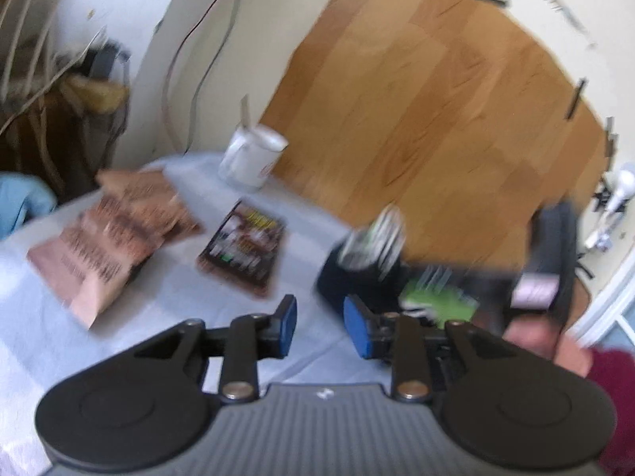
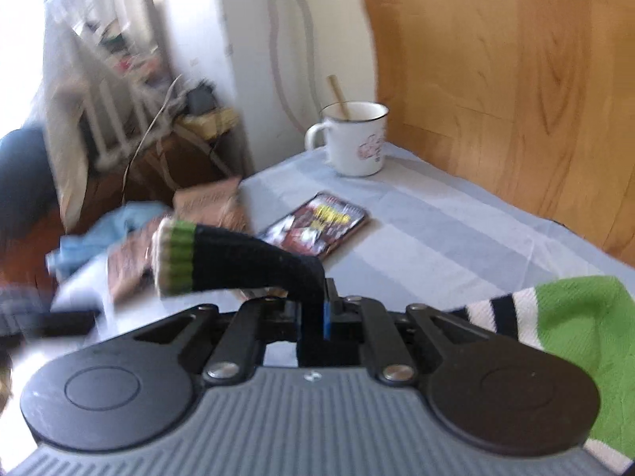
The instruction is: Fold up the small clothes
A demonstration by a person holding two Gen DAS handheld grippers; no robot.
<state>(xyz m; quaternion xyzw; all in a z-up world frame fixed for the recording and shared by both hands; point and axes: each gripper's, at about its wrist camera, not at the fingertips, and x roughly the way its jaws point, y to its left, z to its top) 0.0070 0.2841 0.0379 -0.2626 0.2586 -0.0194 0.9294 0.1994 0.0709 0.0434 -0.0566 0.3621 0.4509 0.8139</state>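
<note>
Two grippers: one per hand, above a pale cloth-covered table (image 2: 436,214).
Right gripper (image 2: 313,309): jaws pinched on a black sock (image 2: 254,261), its green-and-cream cuff hanging out to the left.
Left gripper (image 1: 319,327): jaws slightly apart, nothing between.
Second sock (image 2: 575,317): green, striped, lying at the right.

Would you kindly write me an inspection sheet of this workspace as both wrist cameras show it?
Surface: table covered with a pale blue cloth.
Job's things: black sock with a green and white cuff, held up off the table; second striped green sock lying at the right.
Clutter: white mug with a stick in it; dark packet; brown paper bags.
Grippers: right gripper shut on the black sock; left gripper open, nothing between its pads.
Cables: wires running down the wall behind the table.
Surroundings: wooden panel, white wall, cluttered corner at the left.
</note>
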